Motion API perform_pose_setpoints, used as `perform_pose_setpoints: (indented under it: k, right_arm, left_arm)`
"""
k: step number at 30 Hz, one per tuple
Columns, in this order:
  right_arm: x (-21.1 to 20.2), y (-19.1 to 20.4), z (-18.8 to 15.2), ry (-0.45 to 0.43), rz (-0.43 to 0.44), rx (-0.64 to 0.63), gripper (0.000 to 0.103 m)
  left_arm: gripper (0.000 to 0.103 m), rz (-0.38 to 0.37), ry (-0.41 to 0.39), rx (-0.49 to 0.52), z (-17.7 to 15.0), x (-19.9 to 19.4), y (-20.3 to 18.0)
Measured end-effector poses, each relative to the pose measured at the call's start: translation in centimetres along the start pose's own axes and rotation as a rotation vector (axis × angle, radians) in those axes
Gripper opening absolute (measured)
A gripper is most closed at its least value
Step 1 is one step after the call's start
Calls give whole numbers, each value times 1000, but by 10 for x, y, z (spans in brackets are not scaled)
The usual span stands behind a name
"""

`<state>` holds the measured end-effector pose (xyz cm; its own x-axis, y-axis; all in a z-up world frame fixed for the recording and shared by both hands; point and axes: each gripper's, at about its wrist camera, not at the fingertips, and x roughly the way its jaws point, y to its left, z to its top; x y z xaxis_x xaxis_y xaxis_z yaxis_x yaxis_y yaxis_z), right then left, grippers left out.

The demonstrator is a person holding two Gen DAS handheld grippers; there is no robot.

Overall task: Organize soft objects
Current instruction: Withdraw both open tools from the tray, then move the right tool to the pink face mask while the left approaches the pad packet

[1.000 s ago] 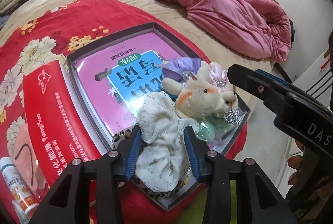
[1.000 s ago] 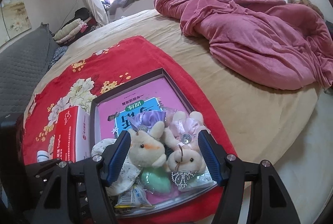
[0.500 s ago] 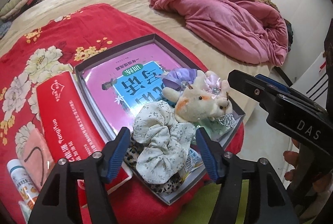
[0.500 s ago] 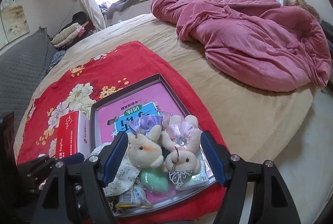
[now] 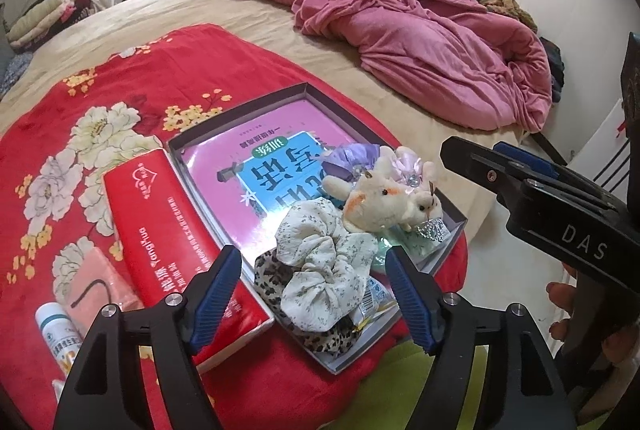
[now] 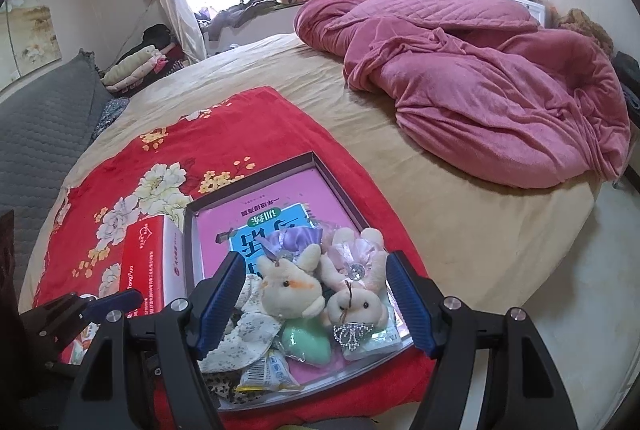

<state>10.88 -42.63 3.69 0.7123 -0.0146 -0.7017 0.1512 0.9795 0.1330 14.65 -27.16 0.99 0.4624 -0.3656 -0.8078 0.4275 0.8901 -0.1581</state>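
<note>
A shallow grey box (image 5: 305, 89) on the red floral blanket holds a pink book (image 5: 260, 158) and a heap of soft things. A white floral scrunchie (image 5: 324, 258) lies on a leopard scrunchie (image 5: 332, 340) at the near corner. My left gripper (image 5: 312, 258) hangs above them with its jaws opening, and the pads touch nothing. Two cream plush rabbits (image 6: 292, 290) (image 6: 360, 304) lie beside a green soft lump (image 6: 306, 344) and a purple bow (image 6: 288, 242). My right gripper (image 6: 315, 262) stands open above the rabbits, clear of them.
A red tissue pack (image 5: 160, 214) lies along the box's left side, with a pink cloth (image 5: 96, 286) and a small white bottle (image 5: 56, 330) nearer me. A snack packet (image 6: 264, 370) sits in the box's front corner. A crumpled pink duvet (image 5: 420, 30) covers the far right of the bed.
My left gripper let go of the white scrunchie, spread its jaws and drew up and back. The right gripper's jaws widened a little and it rose away from the rabbits.
</note>
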Motion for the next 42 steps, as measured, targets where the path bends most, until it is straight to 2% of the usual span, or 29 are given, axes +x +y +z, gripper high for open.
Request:
perform_pose_setpoints:
  k: [14, 21, 29, 42]
  right_arm:
    - [-23, 12, -4, -16, -29, -38, 72]
    - [-35, 26, -8, -24, -14, -73, 73]
    - [-45, 71, -8, -35, 55, -152, 73]
    - [-47, 200, -33, 15, 225, -356, 74]
  left_arm:
    - [78, 9, -36, -4, -5, -32, 6]
    - [78, 28, -54, -41, -17, -55, 27]
    - [79, 112, -65, -133, -45, -96, 91]
    - [79, 236, -84, -343, -109, -147, 203]
